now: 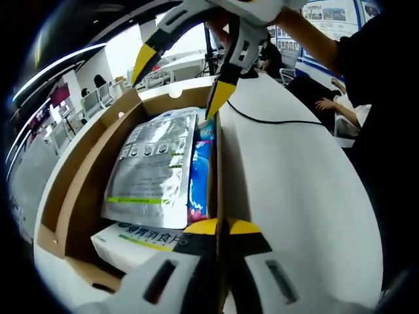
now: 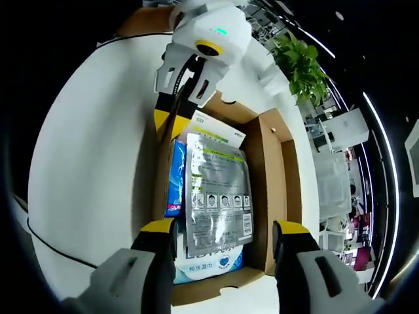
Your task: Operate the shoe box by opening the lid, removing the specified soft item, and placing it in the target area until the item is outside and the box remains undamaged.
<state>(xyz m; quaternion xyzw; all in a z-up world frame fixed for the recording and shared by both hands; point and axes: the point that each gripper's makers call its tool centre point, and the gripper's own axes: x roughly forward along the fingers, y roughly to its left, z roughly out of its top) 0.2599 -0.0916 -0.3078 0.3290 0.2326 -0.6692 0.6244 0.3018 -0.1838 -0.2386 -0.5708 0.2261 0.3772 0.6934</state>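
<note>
Box sat open on the desk, the silver pouch inside; left gripper pinched the box wall with fingers closed, right gripper hung wide and empty above the pouch, so gripping and lifting it looked next.

Brown box, silver and blue packs, white table

The cardboard shoe box is plain brown; the silver pouch carries a lime-green stripe and small grey squares, beside a blue pack. Both grippers are white with yellow tips. The table is white.
</note>
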